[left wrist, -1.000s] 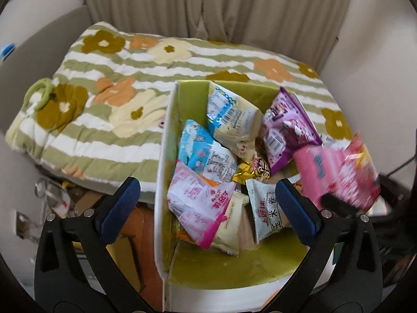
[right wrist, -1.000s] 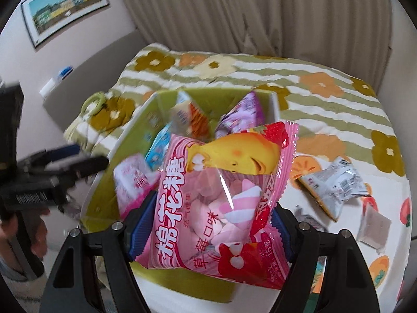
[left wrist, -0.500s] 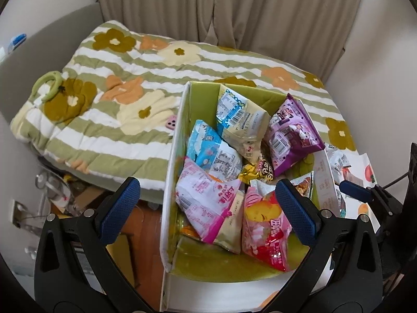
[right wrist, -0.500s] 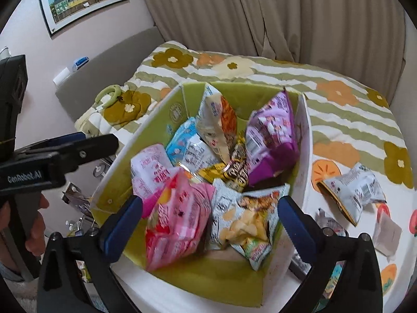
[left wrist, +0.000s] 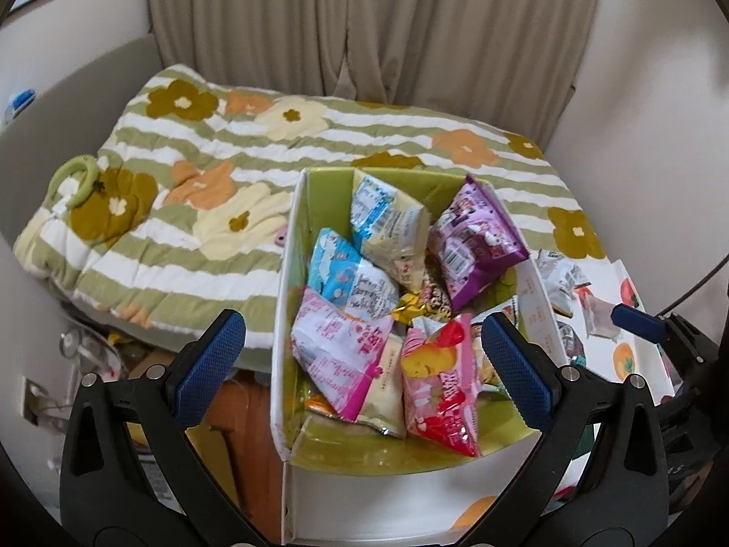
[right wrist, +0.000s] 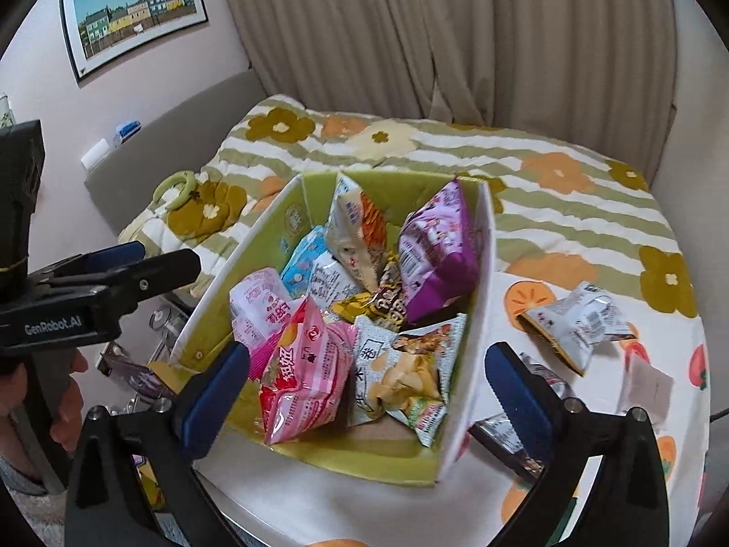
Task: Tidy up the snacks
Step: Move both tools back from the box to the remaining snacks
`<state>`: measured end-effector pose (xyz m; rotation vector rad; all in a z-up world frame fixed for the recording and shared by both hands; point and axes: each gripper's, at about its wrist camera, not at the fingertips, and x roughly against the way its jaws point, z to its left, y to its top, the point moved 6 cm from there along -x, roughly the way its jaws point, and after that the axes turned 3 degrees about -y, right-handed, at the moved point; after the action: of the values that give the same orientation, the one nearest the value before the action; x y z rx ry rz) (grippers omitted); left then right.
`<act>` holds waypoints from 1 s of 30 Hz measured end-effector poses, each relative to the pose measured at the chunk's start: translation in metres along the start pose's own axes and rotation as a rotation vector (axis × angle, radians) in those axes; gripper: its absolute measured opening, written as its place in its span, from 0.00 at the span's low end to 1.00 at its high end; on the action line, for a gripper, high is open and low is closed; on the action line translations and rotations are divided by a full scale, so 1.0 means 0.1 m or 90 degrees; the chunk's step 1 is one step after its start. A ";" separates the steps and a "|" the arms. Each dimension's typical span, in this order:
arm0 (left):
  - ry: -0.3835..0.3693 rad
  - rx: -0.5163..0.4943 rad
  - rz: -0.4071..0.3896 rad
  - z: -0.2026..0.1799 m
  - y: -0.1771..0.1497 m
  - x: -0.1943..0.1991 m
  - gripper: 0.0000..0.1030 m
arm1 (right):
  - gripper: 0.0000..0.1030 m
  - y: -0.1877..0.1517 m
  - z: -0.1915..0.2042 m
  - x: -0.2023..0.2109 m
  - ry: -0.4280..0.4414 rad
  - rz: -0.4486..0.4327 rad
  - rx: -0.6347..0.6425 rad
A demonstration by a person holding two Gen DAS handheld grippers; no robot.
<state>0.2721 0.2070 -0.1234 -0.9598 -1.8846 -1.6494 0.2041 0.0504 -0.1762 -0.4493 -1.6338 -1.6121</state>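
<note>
A green-lined cardboard box (left wrist: 291, 273) (right wrist: 255, 237) holds several snack bags. The pink marshmallow bag (left wrist: 439, 392) (right wrist: 303, 378) lies at its near end, next to a purple bag (left wrist: 474, 237) (right wrist: 433, 250). My left gripper (left wrist: 364, 364) is open and empty, above the box's near left side. My right gripper (right wrist: 367, 387) is open and empty, above the box's near end. A grey-white snack bag (right wrist: 574, 323) and dark packets (right wrist: 505, 433) lie on the table right of the box.
The table has a white cloth with orange fruit prints (right wrist: 533, 296). A bed with a green striped flower quilt (left wrist: 218, 173) is behind the box. Curtains (right wrist: 455, 36) hang at the back. Clutter sits on the floor at the left (left wrist: 91, 351).
My right gripper has opened and dropped the pink marshmallow bag into the box's near end, then drawn back. My left gripper stays open and has pulled back slightly.
</note>
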 end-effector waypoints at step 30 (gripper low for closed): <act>-0.101 -0.171 0.139 -2.73 -0.51 -0.67 1.00 | 1.00 -0.93 -1.95 1.03 -0.118 0.035 -0.132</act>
<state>0.2482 -0.0753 -0.1570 -1.3896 -1.6088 -1.7640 0.1262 -0.1756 -0.1858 -0.7631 -1.5781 -1.7486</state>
